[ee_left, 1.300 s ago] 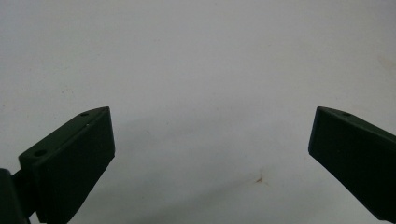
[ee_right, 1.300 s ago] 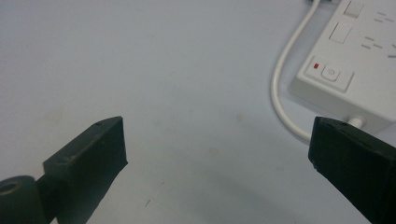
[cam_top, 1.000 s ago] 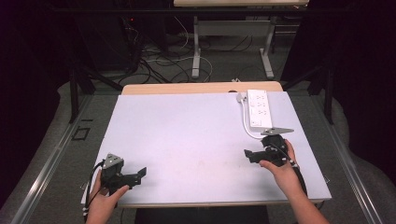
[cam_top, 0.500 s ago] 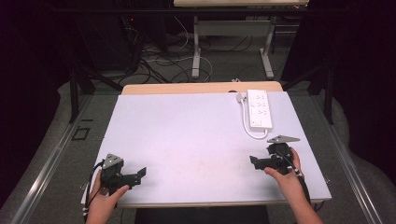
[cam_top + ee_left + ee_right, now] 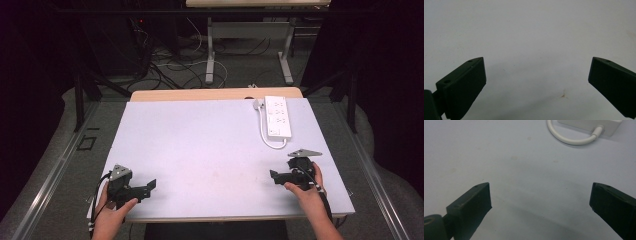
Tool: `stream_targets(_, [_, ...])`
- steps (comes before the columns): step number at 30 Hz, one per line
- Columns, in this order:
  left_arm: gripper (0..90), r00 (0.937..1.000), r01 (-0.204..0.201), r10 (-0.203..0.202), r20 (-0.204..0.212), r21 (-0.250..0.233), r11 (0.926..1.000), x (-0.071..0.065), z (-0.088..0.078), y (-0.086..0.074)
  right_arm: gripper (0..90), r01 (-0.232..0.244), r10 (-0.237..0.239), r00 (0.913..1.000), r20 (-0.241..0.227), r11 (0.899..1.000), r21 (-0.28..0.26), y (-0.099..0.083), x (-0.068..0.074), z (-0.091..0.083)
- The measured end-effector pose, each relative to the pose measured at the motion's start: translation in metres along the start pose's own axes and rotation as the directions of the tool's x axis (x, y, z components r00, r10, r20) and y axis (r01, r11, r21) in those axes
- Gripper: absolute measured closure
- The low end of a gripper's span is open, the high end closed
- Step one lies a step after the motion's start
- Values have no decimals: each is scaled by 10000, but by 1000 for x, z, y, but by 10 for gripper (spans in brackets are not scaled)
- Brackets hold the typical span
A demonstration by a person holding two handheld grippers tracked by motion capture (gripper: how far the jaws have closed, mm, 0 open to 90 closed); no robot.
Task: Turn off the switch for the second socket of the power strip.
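Left gripper (image 5: 142,189) sits low at the table's (image 5: 200,145) near-left corner, held in the left hand (image 5: 112,212), jaws spread wide, nothing between them. Left gripper view: both jaws far apart over bare white tabletop, one small brown stain (image 5: 563,95) between them.

Right gripper (image 5: 276,176) sits near the near-right edge in the right hand (image 5: 305,190), jaws also wide, gripping nothing. Power strip (image 5: 277,116) lies at the far-right of the table, well apart from the right fingers, beyond them; its white cord (image 5: 265,135) loops from its near end back up to a plug (image 5: 258,104) beside it.

Right gripper view catches the strip's end (image 5: 594,123) and cord loop (image 5: 571,140) at the top edge, ahead of the open jaws. High view adds the whole strip with its sockets, plus floor cables (image 5: 175,65) behind the table.
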State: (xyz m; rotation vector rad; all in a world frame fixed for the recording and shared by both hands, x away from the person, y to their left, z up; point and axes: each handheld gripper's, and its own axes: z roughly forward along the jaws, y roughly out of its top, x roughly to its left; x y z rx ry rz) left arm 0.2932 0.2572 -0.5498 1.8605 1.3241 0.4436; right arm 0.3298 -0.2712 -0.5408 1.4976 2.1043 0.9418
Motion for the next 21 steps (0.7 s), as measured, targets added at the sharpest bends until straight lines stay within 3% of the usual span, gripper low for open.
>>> stream_targets(21, [17,10000,-64,64,1,35,10000,1,-1,1,41,-265,265,9996,108,9996,27,-4,-5,-1])
